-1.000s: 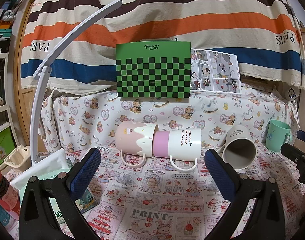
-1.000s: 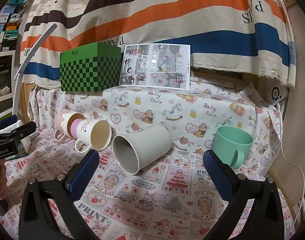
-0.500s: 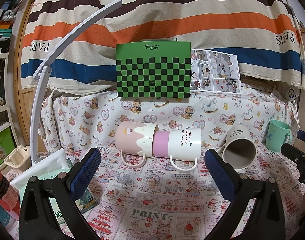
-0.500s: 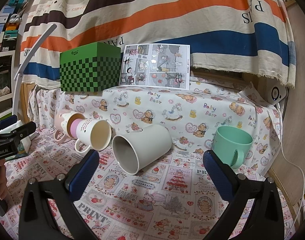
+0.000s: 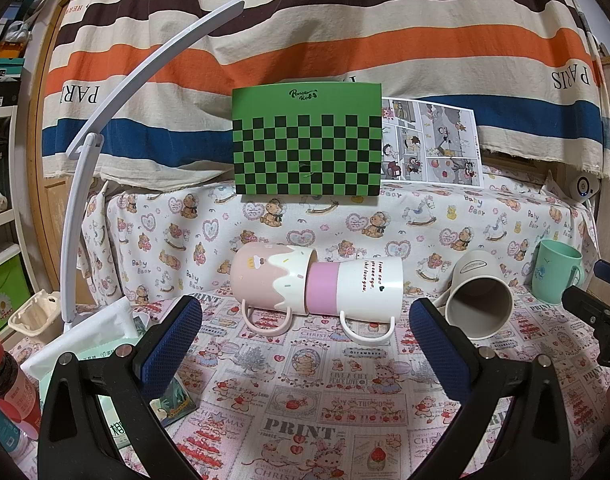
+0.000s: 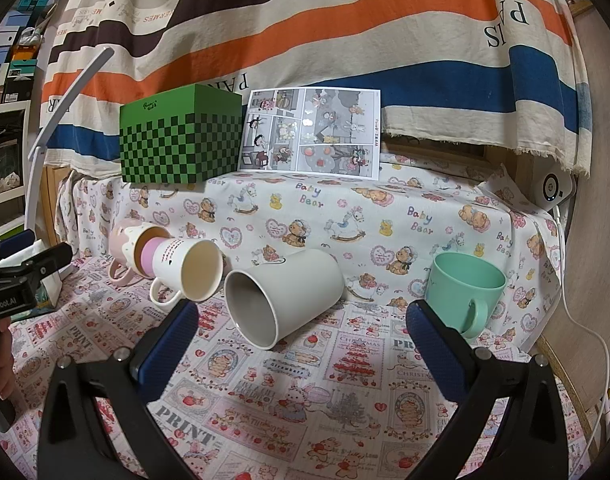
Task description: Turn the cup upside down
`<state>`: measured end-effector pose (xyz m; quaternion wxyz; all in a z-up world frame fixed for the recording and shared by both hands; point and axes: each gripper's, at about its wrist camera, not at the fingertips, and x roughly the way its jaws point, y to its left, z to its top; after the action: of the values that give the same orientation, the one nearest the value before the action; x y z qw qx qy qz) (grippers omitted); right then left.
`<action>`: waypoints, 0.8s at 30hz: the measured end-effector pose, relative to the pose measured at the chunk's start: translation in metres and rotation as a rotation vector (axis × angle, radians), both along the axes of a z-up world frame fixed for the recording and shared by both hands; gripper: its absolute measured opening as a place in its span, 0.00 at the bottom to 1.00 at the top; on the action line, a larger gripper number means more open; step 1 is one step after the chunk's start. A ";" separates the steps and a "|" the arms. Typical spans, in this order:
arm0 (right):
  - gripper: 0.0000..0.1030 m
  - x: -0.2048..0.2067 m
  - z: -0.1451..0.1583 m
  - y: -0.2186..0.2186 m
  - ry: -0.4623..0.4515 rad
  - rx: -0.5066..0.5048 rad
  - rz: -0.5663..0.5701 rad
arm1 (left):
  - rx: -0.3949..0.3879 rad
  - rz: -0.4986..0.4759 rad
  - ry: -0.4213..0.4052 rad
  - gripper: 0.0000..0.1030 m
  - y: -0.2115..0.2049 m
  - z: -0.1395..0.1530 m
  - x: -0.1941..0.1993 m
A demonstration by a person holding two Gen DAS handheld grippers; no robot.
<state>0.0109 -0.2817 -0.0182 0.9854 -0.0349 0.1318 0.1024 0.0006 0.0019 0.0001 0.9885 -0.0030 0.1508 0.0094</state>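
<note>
A mint green cup (image 6: 463,290) stands upright at the right, also in the left wrist view (image 5: 557,270). A plain white mug (image 6: 283,294) lies on its side, mouth toward me, also in the left wrist view (image 5: 479,302). A white and pink mug (image 5: 355,290) lies nested in a pink mug (image 5: 271,280); both show in the right wrist view, the white one (image 6: 187,266) and the pink one (image 6: 125,244). My left gripper (image 5: 305,344) is open and empty, short of the nested mugs. My right gripper (image 6: 301,350) is open and empty, short of the white mug and green cup.
A green checkered box (image 5: 307,140) and a comic sheet (image 5: 431,146) stand on the raised ledge behind. A white curved lamp arm (image 5: 105,136) rises at left. A red-capped bottle (image 5: 7,386) and packets lie at lower left. A wooden wall (image 6: 589,240) bounds the right.
</note>
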 end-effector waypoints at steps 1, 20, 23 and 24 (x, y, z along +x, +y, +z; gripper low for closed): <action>1.00 0.000 0.000 0.000 0.000 0.000 0.000 | 0.000 0.000 0.000 1.00 0.000 0.000 0.000; 1.00 0.002 -0.002 -0.002 0.011 0.009 -0.017 | -0.008 0.001 -0.003 1.00 0.001 -0.001 0.000; 1.00 0.002 -0.002 -0.001 0.014 0.000 -0.014 | -0.005 -0.012 -0.011 1.00 0.001 -0.001 -0.002; 1.00 0.003 -0.002 0.000 0.019 -0.004 -0.011 | -0.004 -0.015 -0.010 1.00 0.001 -0.001 -0.002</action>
<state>0.0137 -0.2817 -0.0204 0.9846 -0.0352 0.1416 0.0968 -0.0013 0.0030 -0.0009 0.9893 -0.0039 0.1459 0.0018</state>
